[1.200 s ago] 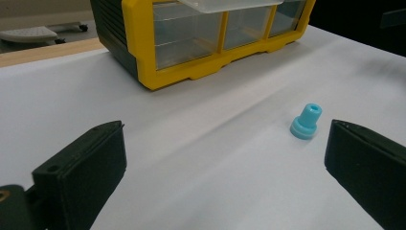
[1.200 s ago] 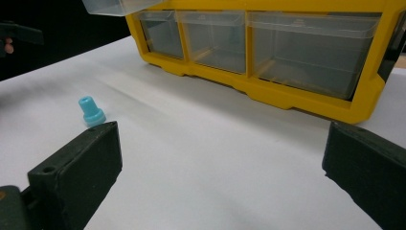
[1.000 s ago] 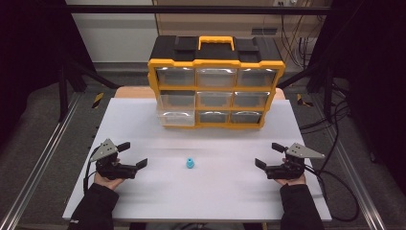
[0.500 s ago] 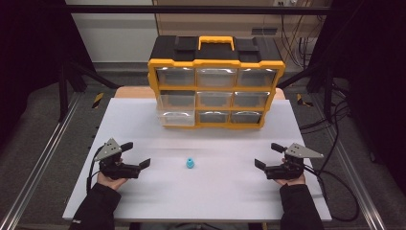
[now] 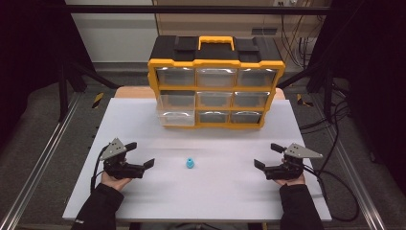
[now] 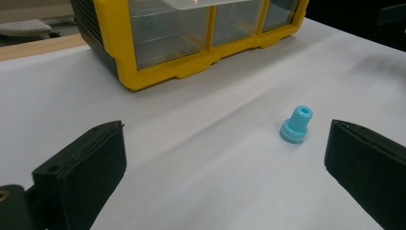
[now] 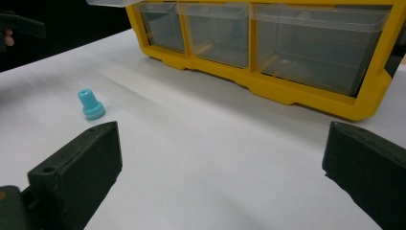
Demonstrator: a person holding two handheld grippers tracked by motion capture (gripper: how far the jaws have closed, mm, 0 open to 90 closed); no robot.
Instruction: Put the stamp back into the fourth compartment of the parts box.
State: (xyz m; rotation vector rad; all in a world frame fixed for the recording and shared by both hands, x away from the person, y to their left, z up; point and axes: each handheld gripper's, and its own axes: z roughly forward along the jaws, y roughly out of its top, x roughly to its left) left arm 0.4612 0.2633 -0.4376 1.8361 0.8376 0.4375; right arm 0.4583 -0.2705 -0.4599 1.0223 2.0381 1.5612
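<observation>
A white tabletop (image 5: 143, 124) carries a yellow and black drawer cabinet (image 5: 216, 81) at the far side, w/ three rows of clear plastic drawers and a yellow handle on top. In the high view the two lower drawers in the cabinet's left column stand out a little from the front; the others sit flush.

A small blue plastic piece (image 5: 190, 164) stands upright on the tabletop, near the middle, approx. between the two hands and well apart from the cabinet. It has a wider round base and a narrower neck w/ a hole on top.

The left hand-held gripper (image 5: 141, 155) rests low at the left side of the tabletop, held by a hand in a dark sleeve. Its jaws are wide apart and hold nothing. In the left gripper view the blue piece (image 6: 297, 124) is ahead, closer to the right jaw but not touching it, and the bottom corner of the cabinet (image 6: 191, 43) is farther off.

The right hand-held gripper (image 5: 265, 155) rests at the right side, also w/ jaws spread wide and nothing between them. In the right gripper view the blue piece (image 7: 90, 104) stands beyond the left jaw, apart from it, and the bottom row of drawers (image 7: 268, 38) fills the far side. Cables trail from both grippers toward the table edges.
</observation>
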